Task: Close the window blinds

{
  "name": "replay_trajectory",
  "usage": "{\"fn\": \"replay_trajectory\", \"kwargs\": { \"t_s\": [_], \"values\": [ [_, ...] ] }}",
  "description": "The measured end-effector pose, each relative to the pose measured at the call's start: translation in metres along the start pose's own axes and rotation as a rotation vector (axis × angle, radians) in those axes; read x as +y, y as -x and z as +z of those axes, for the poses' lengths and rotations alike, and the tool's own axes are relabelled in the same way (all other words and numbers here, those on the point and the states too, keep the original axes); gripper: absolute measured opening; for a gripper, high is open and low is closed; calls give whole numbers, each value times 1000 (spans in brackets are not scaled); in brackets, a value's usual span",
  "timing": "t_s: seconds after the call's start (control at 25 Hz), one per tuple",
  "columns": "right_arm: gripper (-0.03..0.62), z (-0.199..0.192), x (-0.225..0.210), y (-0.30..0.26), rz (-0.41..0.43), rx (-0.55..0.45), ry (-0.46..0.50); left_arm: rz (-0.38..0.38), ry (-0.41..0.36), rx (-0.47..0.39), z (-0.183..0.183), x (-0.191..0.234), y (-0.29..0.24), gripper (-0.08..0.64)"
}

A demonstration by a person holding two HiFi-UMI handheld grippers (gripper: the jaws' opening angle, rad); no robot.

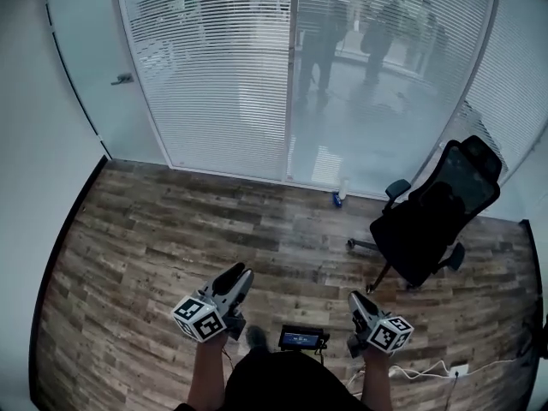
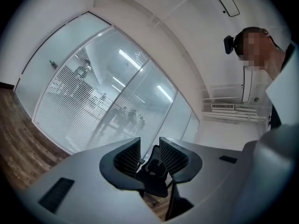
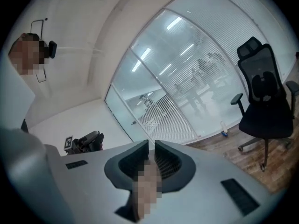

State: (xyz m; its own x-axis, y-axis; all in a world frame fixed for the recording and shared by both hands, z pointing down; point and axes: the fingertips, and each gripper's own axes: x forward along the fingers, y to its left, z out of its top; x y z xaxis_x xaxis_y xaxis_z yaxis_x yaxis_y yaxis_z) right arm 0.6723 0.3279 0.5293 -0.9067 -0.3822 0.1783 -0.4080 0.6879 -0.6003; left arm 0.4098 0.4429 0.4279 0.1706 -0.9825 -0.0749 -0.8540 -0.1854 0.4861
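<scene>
Wood-plank floor [image 1: 154,247] runs to a glass wall where the window blinds [image 1: 223,75] fill three panels, behind and left of the one black office chair [image 1: 437,212]. Their slats lie level, long axis sideways, and figures show through them. Two tools are held nearer than the chair: the left tool [image 1: 238,279] slightly released and empty, the right tool [image 1: 358,300] clenched on nothing.
</scene>
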Motion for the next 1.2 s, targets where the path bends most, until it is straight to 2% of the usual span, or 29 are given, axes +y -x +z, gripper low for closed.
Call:
{"fn": "replay_trajectory", "kwargs": {
  "t_s": [0.24,0.48,0.72,0.92,1.0,1.2],
  "values": [
    [43,27,26,-99,12,2,58,19,17,-36,53,75,-5,138],
    [43,29,45,-175,29,56,94,16,29,-52,74,132,-10,138],
    [43,35,33,-238,49,98,91,46,47,-38,84,174,-30,137],
    [43,51,15,-321,119,120,84,114,28,-43,101,220,-55,138],
    [43,63,9,-359,151,130,79,148,14,-51,114,243,-66,138],
    [43,124,5,-435,234,101,119,204,-42,-69,165,278,-111,137]
  ]
}}
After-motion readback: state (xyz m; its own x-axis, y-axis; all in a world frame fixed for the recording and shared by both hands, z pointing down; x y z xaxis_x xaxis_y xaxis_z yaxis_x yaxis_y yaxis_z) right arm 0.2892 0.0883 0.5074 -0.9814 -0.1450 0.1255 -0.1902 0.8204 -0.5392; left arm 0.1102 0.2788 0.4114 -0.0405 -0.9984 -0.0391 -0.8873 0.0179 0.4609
